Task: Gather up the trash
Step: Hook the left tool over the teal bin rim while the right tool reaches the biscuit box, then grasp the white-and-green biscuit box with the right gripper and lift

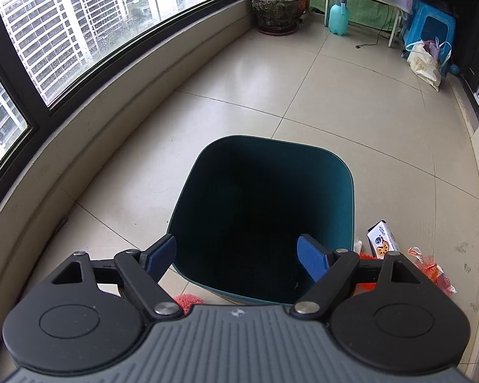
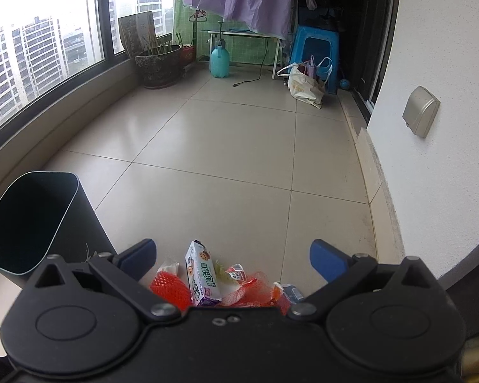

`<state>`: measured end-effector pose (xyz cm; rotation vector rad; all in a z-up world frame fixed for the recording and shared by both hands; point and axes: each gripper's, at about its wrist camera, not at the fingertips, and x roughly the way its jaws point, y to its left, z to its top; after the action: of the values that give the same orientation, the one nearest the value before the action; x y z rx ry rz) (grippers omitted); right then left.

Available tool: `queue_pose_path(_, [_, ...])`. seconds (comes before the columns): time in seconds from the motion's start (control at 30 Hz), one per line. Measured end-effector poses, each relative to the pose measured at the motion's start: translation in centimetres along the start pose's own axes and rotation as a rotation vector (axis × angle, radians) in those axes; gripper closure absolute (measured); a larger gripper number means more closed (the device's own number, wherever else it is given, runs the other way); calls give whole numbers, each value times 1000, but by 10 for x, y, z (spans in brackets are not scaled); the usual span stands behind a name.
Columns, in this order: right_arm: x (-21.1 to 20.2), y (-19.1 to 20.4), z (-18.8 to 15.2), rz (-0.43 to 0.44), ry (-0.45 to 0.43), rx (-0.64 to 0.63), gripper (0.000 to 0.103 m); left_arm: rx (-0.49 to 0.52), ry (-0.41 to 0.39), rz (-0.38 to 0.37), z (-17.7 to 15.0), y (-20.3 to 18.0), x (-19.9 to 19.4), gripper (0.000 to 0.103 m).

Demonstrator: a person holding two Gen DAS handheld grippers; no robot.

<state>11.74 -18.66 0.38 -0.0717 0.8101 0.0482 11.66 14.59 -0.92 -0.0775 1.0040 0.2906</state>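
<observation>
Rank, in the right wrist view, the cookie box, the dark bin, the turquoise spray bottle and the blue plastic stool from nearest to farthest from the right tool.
1. White-and-purple cookie box: on the floor between the open fingers of the right tool.
2. Dark teal plastic bin: left, slightly ahead.
3. Turquoise spray bottle: far end, centre.
4. Blue plastic stool: far end, right, a little deeper.

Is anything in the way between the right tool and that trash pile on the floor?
Nothing visible. The right tool is open, with the white biscuit box and orange foam net lying on bare tile between its fingers. The dark teal plastic bin stands off to its left.
</observation>
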Motion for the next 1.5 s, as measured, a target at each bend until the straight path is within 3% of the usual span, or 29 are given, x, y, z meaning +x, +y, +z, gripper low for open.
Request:
queue_pose_path(0.27, [44,-6,4,20,74,-3,1,-109,27,-9,24,43,56,20])
queue_pose_path(0.6, [90,0,-4,9,155,-36,7,-160,104,37,18,58,127,21])
queue_pose_path(0.7, [104,-4,-6,-7,195,-28,10,-167,127,24,16,60,139,36])
queue_pose_path(0.87, [124,-12,-10,-15,262,0,15,-195,139,-3,11,61,149,48])
queue_pose_path(0.93, [132,-15,-10,-15,285,13,15,-198,148,-3,8,61,152,59])
queue_pose_path(1.13, [167,-20,-24,-97,319,-63,19,-232,147,29,4,67,150,71])
queue_pose_path(1.3, [201,0,-40,-29,371,-183,28,-233,164,85,5,69,155,86])
queue_pose_path(1.4, [221,17,-43,48,390,-202,35,-253,168,76,5,72,157,86])
queue_pose_path(1.5, [249,31,-45,57,397,-175,42,-257,172,75,8,71,159,86])
